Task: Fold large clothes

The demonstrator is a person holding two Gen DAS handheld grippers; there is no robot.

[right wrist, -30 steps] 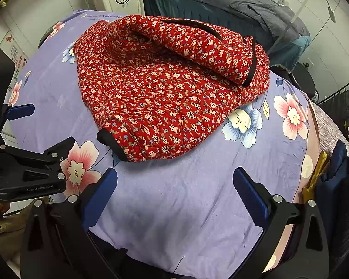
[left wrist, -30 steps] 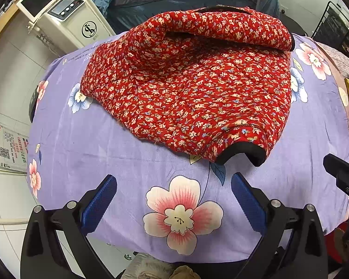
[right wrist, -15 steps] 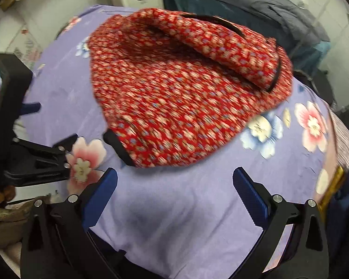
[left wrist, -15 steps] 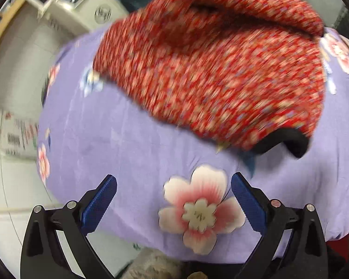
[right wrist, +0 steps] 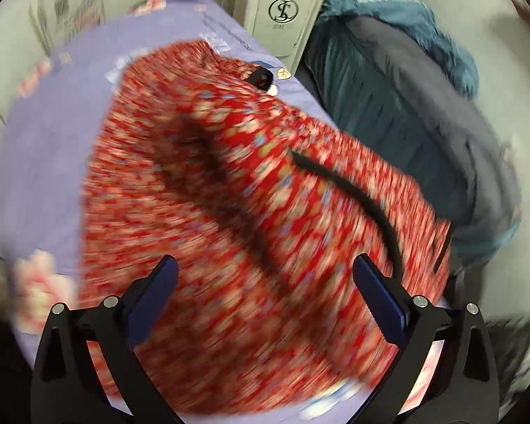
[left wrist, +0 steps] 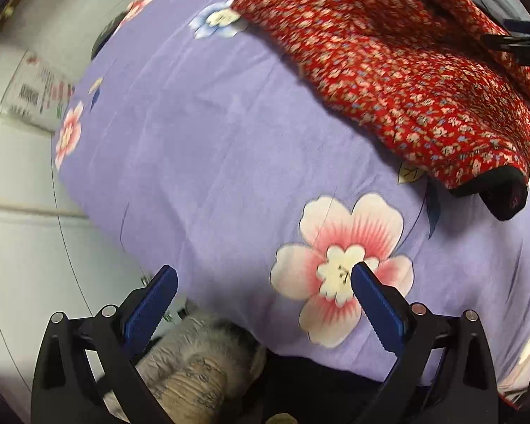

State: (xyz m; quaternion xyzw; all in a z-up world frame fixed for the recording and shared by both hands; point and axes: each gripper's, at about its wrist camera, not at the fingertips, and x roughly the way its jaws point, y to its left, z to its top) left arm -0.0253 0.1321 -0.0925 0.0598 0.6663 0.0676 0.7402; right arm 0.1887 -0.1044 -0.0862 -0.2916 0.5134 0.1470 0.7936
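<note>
A red floral padded jacket [left wrist: 399, 56] with black trim lies partly folded on the purple flowered cloth [left wrist: 208, 134]. Its black cuff [left wrist: 494, 190] points at the table's near edge. My left gripper [left wrist: 263, 279] is open and empty, low over the near left edge of the cloth, away from the jacket. My right gripper [right wrist: 263, 275] is open and empty, right above the jacket [right wrist: 229, 190], near its black collar trim [right wrist: 364, 198]; this view is blurred by motion. The right gripper's tip also shows in the left wrist view [left wrist: 512, 44] over the jacket's far part.
A white machine [right wrist: 286, 10] stands behind the table. A teal and grey quilt [right wrist: 406, 88] lies on a bed to the right. Papers [left wrist: 31, 95] lie on the floor at left. A beige bundle [left wrist: 201, 364] sits under the table's near edge.
My right gripper has swung forward over the jacket, from the near right side. My left gripper has shifted left and down toward the table's near left edge. Both stay open.
</note>
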